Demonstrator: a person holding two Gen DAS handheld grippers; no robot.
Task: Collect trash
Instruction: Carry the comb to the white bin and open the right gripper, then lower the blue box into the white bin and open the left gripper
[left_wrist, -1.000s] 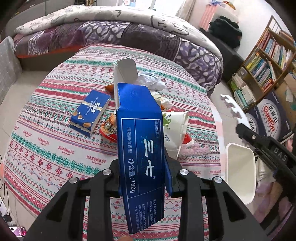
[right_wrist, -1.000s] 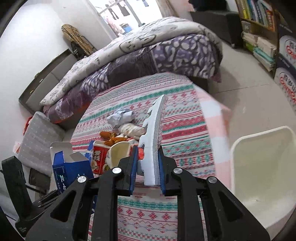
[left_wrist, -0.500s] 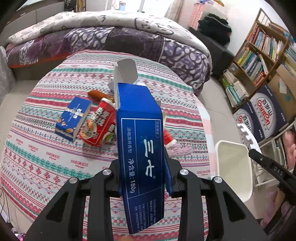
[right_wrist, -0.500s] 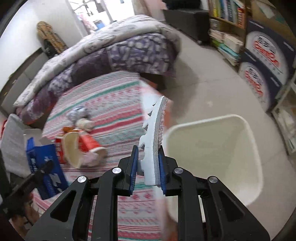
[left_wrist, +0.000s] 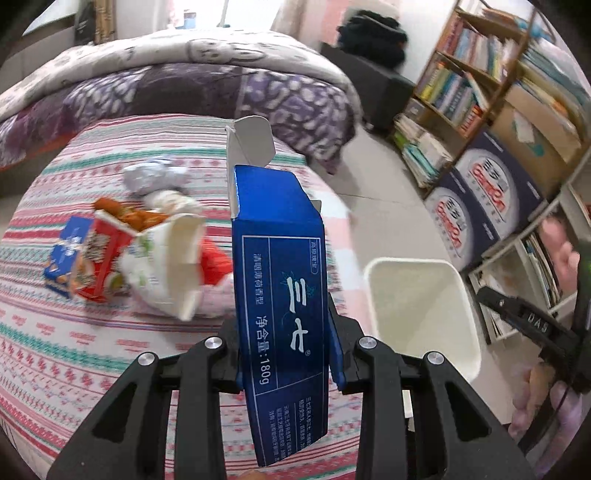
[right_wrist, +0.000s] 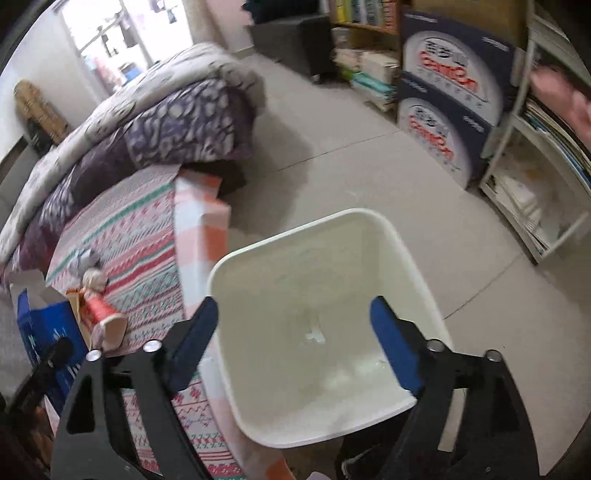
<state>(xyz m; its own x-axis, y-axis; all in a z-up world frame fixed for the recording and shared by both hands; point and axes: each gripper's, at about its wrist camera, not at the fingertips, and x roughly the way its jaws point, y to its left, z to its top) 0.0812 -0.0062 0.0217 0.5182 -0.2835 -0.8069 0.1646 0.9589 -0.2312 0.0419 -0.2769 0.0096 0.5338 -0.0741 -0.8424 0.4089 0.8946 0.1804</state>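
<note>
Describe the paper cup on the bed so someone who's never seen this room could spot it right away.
Start at the bed with the striped patterned cover. Trash lies in a cluster on it; the paper cup lies tipped on its side against a red snack box. It is the only white, open-mouthed round thing there, with a green leaf print.
</note>
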